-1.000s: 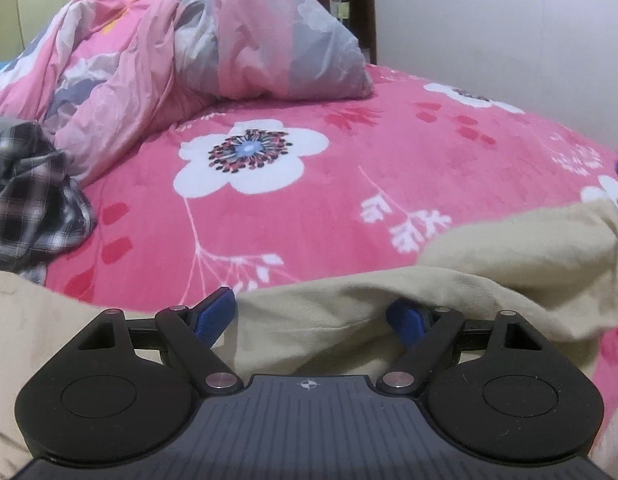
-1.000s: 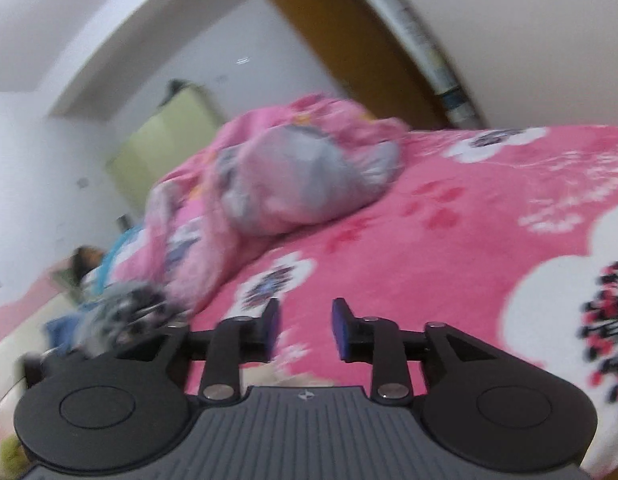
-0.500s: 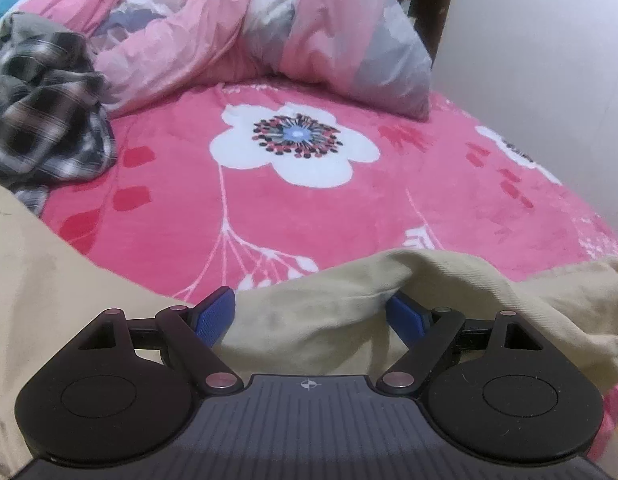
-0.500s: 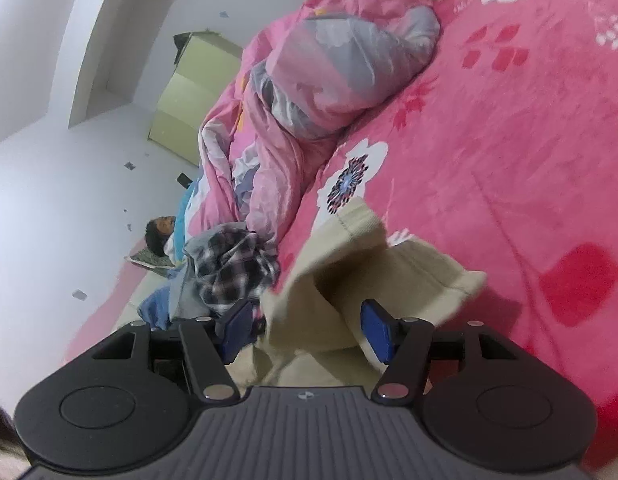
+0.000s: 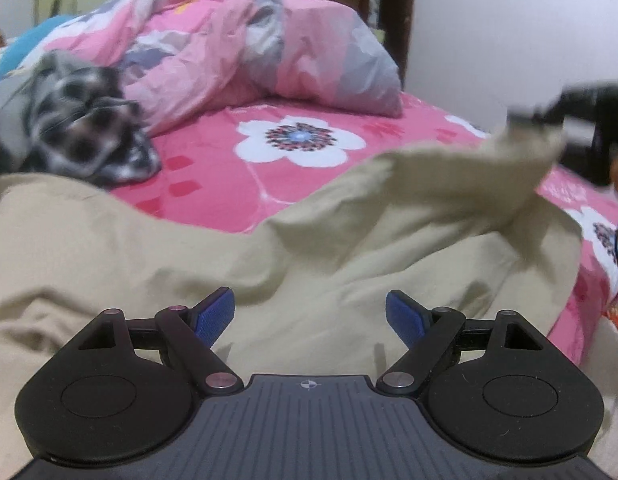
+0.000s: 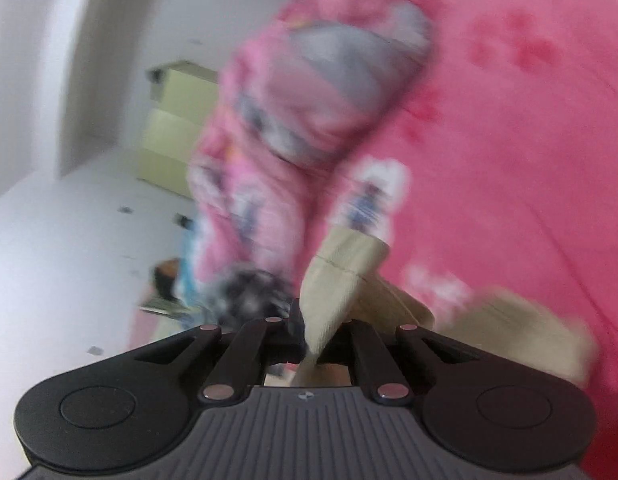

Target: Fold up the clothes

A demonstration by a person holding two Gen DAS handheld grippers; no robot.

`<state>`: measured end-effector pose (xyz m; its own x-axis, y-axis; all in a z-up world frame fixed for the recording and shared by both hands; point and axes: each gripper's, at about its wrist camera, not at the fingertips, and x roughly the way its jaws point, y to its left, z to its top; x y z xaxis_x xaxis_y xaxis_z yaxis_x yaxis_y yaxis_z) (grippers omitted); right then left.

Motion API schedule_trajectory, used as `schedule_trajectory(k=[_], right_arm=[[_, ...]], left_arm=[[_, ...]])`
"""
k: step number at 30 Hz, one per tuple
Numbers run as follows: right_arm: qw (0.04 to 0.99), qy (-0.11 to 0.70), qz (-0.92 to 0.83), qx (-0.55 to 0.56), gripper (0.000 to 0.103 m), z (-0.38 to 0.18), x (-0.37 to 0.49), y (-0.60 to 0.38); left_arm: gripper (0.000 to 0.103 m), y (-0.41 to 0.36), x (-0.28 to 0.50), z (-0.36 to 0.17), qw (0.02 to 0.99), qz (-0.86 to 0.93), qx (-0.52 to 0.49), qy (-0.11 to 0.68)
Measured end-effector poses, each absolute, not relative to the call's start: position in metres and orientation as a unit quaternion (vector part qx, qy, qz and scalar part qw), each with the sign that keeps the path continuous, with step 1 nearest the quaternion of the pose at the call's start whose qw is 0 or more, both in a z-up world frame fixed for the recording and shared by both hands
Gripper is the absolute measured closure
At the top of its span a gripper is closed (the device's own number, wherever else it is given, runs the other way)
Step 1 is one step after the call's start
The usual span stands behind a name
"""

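A beige garment [image 5: 329, 248] lies spread over the near part of the pink flowered bed [image 5: 213, 184]. My left gripper [image 5: 309, 316] hovers just above it, jaws wide apart, blue pads [image 5: 215, 312] clear of the cloth. At the far right of the left wrist view, my right gripper [image 5: 549, 120] lifts a corner of the garment off the bed. In the right wrist view, my right gripper [image 6: 317, 340] is shut on a hemmed fold of the beige garment [image 6: 341, 276], which sticks up between the fingers. This view is blurred.
A crumpled pink and grey duvet [image 5: 249, 44] is heaped at the head of the bed. A black and white checked garment [image 5: 89, 132] lies at the left beside it. Yellow-green cabinets [image 6: 177, 128] stand against the white wall. A doorway [image 5: 393, 0] is behind the bed.
My right gripper closed on a corner of the beige garment and raised it. My left gripper moved over the cloth, still open; more of the garment now fills its view.
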<state>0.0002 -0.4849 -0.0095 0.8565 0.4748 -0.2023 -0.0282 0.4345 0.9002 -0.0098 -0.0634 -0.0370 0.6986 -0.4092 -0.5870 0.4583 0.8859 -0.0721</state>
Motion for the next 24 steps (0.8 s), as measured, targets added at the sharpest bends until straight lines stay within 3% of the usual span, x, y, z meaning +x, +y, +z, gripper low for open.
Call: schedule_trajectory(k=[4, 8, 12, 15, 17, 18, 19, 24], right_arm=[[0.856, 0.138, 0.171, 0.468, 0.098, 0.054, 0.015, -0.476], [0.874, 0.115, 0.145, 0.449, 0.098, 0.086, 0.051, -0.479], [0.886, 0.131, 0.066, 0.439, 0.098, 0.081, 0.102, -0.494], [0.871, 0.171, 0.008, 0.460, 0.096, 0.047, 0.137, -0.512], [0.855, 0.239, -0.017, 0.461, 0.088, 0.012, 0.168, -0.523], [0.838, 0.281, -0.035, 0.466, 0.068, -0.007, 0.178, -0.529], [0.816, 0.324, -0.051, 0.477, 0.057, -0.025, 0.184, -0.537], [0.792, 0.323, -0.027, 0.518, 0.055, -0.043, 0.130, -0.573]], left_arm=[[0.019, -0.045, -0.002, -0.037, 0.926, -0.218, 0.013, 0.307], [0.019, -0.034, 0.008, -0.040, 0.927, -0.212, -0.003, 0.309], [0.019, -0.029, 0.015, -0.046, 0.926, -0.206, -0.009, 0.317], [0.019, -0.029, 0.019, -0.053, 0.922, -0.202, -0.010, 0.330], [0.019, -0.029, 0.021, -0.057, 0.919, -0.200, -0.011, 0.338], [0.019, -0.029, 0.022, -0.059, 0.918, -0.201, -0.011, 0.343], [0.019, -0.029, 0.023, -0.061, 0.917, -0.201, -0.012, 0.345], [0.019, -0.029, 0.027, -0.065, 0.913, -0.203, -0.013, 0.352]])
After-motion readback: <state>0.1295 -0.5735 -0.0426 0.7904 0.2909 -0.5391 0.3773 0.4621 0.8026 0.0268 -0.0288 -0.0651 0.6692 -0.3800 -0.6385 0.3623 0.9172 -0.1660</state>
